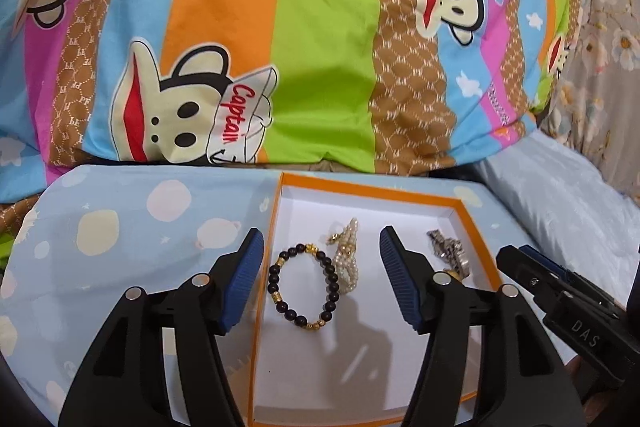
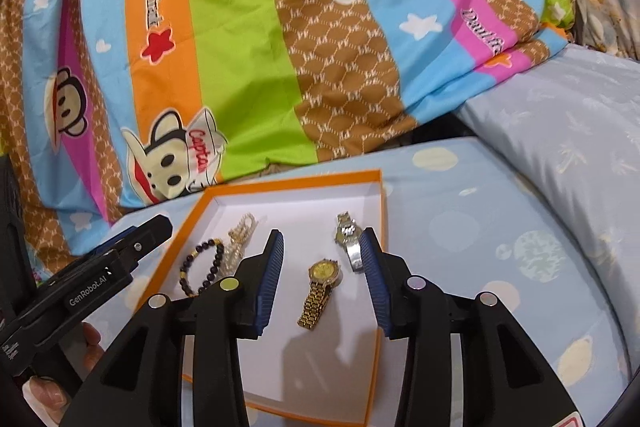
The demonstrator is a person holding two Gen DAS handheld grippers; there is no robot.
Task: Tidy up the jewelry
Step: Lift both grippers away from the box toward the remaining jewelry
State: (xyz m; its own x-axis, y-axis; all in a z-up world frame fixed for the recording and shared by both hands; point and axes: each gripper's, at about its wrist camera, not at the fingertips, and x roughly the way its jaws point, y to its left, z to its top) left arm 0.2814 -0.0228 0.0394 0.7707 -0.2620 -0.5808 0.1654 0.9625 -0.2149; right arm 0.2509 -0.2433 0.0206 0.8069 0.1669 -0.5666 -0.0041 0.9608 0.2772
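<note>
Jewelry lies in a shallow orange-rimmed box (image 1: 476, 227) with a white floor, set on a pale blue bedsheet (image 1: 120, 227) printed with cream planets. In the left wrist view, the left gripper (image 1: 320, 279) stands with its jaws wide apart and nothing pressed between them; a black-and-gold bead bracelet (image 1: 300, 287) rests on the box floor in the gap, with a pearl bracelet (image 1: 348, 259) touching it at 2 o'clock. A silver watch (image 1: 448, 251) lies toward 3 o'clock, partly hidden. In the right wrist view, the right gripper (image 2: 324, 279) is also open, gripping nothing — a gold watch (image 2: 320, 291) lies on the box floor between its blue-padded fingers (image 2: 270, 275), not touched by them. The silver watch sits at 1 o'clock from it. A bright striped cartoon-monkey quilt (image 2: 240, 47) fills 12 o'clock — a pale pillow (image 2: 560, 127) lies at 2 o'clock.
</note>
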